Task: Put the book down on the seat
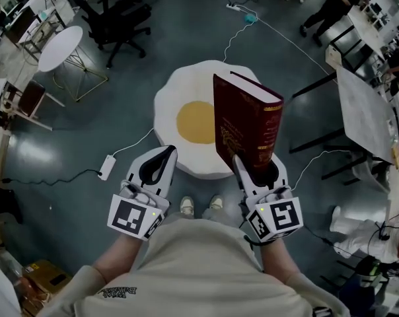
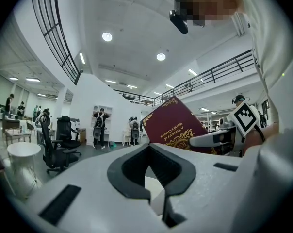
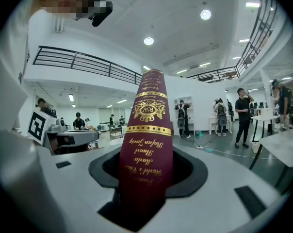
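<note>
Book (image 1: pixel 247 121) stands clamped in right gripper (image 1: pixel 259 169), left gripper (image 1: pixel 163 156) closed, empty; best lowered flat onto the seat (image 1: pixel 186 91) centre.

Stamped in gold on the cover of the dark red book (image 2: pixel 171 126), upside down in the left gripper view: "A Treasury of World's Classics". On its spine (image 3: pixel 147 130), in the right gripper view, a gold crest (image 3: pixel 148 109) with the letters "RW" and below it, upside down in script, "Stefan Zweig", then two more script lines and what looks like "World's Classics", too faint to read with certainty. On the front of the person's pale shirt (image 1: pixel 118 290), dark print too small to make out.
</note>
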Motion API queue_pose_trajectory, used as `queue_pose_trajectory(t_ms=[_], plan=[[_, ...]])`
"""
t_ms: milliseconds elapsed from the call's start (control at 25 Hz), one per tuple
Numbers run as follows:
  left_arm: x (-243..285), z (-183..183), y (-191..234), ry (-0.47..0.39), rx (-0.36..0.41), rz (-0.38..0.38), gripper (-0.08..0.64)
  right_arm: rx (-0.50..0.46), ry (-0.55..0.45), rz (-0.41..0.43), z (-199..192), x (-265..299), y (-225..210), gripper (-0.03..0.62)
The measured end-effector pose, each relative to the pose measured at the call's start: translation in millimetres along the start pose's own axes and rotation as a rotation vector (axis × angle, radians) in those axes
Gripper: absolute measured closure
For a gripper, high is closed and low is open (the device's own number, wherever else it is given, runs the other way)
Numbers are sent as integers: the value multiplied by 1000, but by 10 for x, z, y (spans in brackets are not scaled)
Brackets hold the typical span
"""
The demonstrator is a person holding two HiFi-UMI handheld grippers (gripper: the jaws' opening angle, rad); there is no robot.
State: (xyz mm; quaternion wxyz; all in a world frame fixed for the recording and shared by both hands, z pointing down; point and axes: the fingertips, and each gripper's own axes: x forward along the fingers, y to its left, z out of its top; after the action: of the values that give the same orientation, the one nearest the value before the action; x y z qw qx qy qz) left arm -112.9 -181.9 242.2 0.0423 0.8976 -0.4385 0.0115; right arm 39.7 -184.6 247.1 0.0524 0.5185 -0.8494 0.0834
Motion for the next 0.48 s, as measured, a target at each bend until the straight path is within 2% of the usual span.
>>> queue_pose_trajectory(t_ms=[480], plan=[[70,-83,-137,21,-20,33,555,8,25,49,-94,21,-127,383]])
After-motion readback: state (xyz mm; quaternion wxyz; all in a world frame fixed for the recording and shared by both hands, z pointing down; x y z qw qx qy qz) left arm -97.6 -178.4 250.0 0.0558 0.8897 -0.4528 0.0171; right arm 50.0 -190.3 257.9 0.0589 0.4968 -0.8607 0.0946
